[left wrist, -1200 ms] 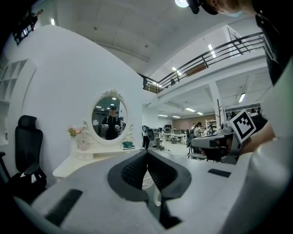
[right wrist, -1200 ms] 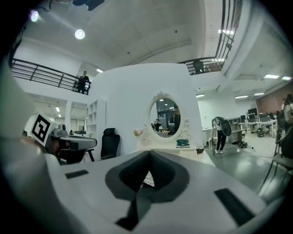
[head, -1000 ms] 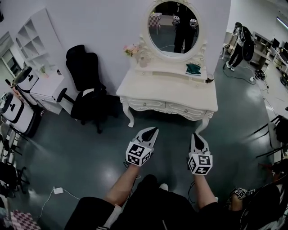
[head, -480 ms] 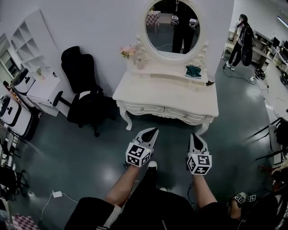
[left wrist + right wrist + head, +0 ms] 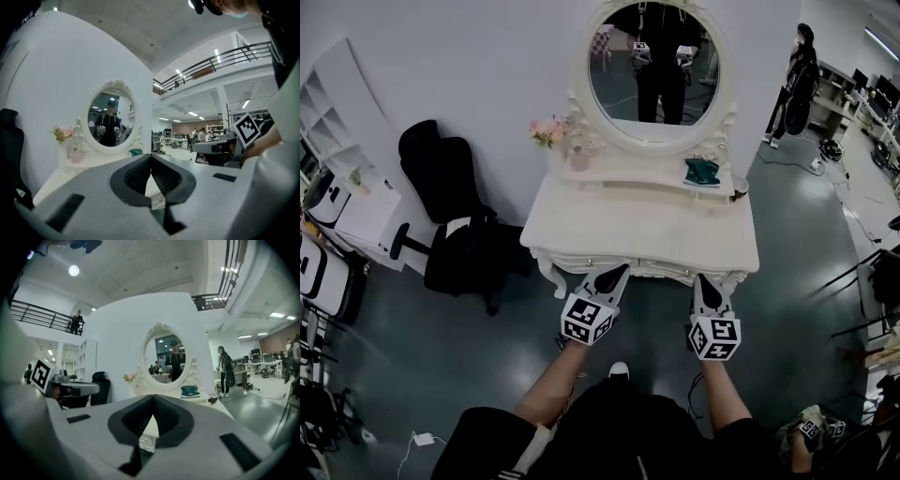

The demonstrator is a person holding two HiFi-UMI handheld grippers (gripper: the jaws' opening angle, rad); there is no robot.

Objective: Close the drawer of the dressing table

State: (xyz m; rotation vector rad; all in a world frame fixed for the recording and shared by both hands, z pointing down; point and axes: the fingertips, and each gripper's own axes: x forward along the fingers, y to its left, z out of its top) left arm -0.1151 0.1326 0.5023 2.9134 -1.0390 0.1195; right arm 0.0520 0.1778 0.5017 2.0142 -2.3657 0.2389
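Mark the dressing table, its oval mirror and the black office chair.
dressing table (image 5: 637,225): head view, bare middle of the white top.
oval mirror (image 5: 654,80): head view, centre of the glass.
black office chair (image 5: 436,169): head view, on the backrest.

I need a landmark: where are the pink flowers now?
Head view: the pink flowers stand at the back left of the dressing table, beside the oval mirror.
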